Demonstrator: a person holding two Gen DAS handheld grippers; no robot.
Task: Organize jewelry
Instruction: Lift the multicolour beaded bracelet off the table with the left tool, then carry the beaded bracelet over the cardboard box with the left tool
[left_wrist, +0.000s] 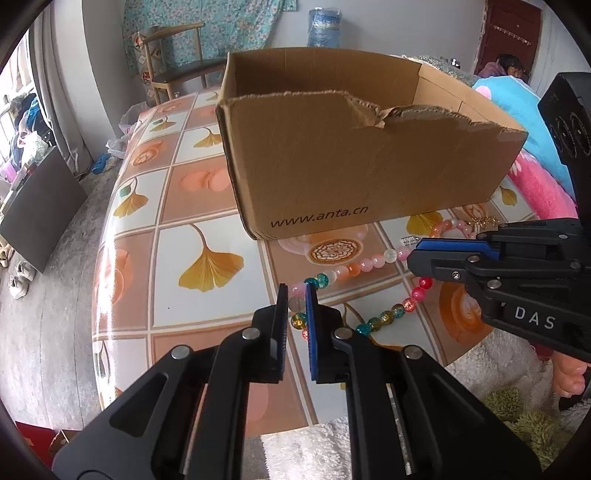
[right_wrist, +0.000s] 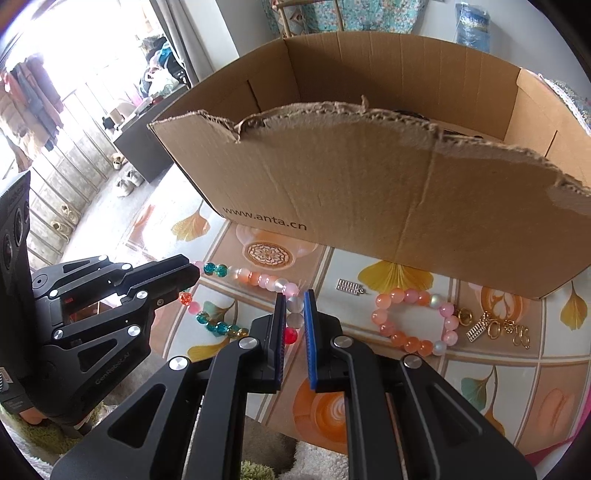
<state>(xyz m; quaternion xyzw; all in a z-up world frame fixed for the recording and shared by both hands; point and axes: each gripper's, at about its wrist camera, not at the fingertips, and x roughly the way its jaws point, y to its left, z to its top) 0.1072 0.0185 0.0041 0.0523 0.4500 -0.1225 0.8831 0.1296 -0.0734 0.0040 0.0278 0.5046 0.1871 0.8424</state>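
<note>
1. Here, your left tongs (left_wrist: 296, 291) are pinched narrow on one end of the long bead necklace (left_wrist: 354, 268), with a pale bead caught between the blue pads.
2. Your right tongs (right_wrist: 294, 300) are likewise nearly closed, gripping the same strand at a grey-white bead further along.
3. The necklace lies on the tiled worktop (left_wrist: 192, 236) just in front of the cardboard box (left_wrist: 369, 162), looping between the two tongs.
4. To the right, a smaller pink and orange bracelet (right_wrist: 413, 321) rests on the worktop, touching a gold chain (right_wrist: 498, 326) with small charms.
5. A small silver charm (right_wrist: 349, 287) sits near the box's front wall, apart from the bracelet.
</note>
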